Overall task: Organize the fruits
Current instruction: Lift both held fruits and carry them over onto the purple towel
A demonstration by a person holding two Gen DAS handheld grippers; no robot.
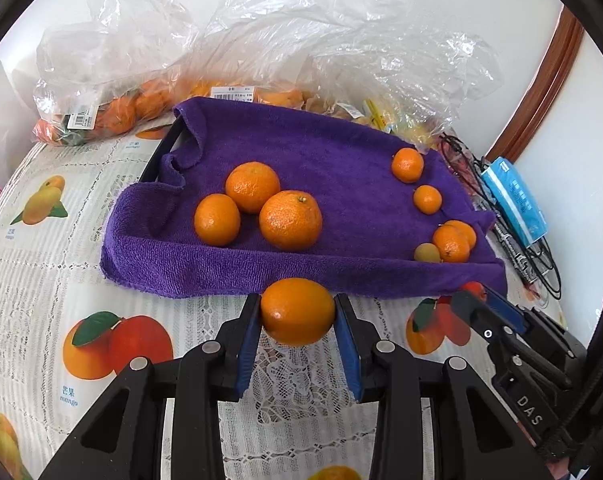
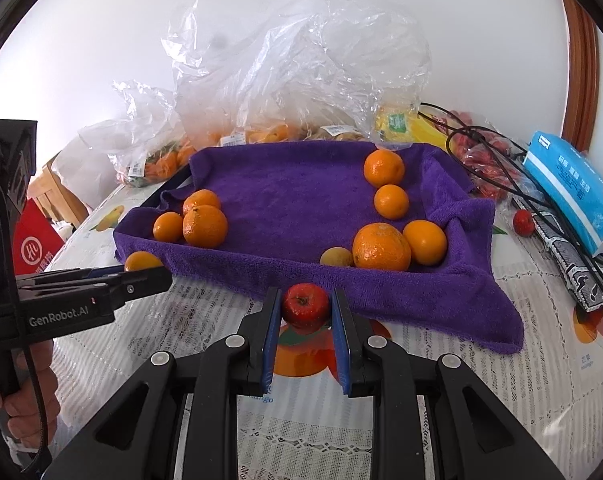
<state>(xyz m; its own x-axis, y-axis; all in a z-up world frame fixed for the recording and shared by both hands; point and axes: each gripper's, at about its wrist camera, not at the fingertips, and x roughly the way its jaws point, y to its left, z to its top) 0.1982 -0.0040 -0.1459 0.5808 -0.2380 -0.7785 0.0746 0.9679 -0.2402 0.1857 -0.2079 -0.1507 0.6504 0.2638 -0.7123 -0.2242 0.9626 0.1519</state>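
The left gripper (image 1: 297, 312) is clamped on an orange (image 1: 296, 311); the right gripper (image 2: 306, 307) is clamped on a small red fruit (image 2: 305, 306). Both hover just before the purple towel (image 2: 301, 184) lining the tray, likely for sorted placement: big oranges (image 1: 261, 208) left, small oranges (image 1: 429, 200) right.

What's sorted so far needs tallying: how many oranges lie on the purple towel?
7 oranges on the purple towel: three clustered at left, four along the right. An eighth sits in the left claw, off the towel. None looks hidden.
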